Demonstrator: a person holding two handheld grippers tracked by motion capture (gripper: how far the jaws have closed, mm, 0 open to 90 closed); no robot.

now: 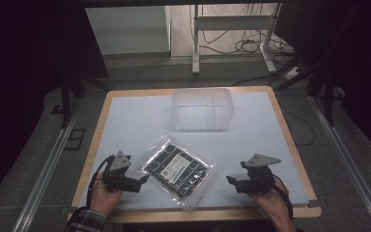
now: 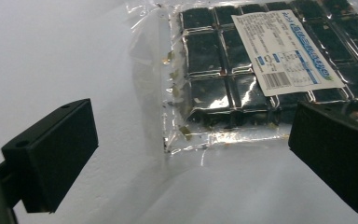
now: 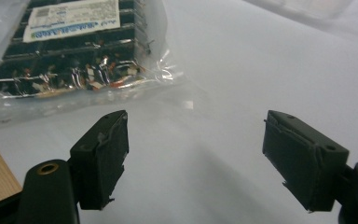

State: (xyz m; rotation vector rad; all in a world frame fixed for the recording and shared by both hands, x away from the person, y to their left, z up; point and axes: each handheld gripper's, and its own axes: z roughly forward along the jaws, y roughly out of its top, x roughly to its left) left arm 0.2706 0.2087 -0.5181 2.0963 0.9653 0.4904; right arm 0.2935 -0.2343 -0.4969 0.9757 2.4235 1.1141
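A clear plastic bag of dark square packets with a white label [image 1: 178, 170] lies flat on the white table sheet near the front edge. My left gripper [image 1: 140, 180] sits just left of the bag, jaws wide open; the bag's corner [image 2: 200, 140] lies ahead, between them and apart from both. My right gripper [image 1: 232, 181] rests to the right of the bag, open with nothing between its jaws. In the right gripper view the bag [image 3: 70, 56] lies ahead to the left, clear of the open right gripper [image 3: 196, 154].
A clear, empty plastic tub [image 1: 202, 108] stands at the back middle of the white sheet [image 1: 125, 121]. The table's wooden rim [image 1: 290, 140] frames the sheet. Beyond the table are a metal stand and floor cables [image 1: 241, 46].
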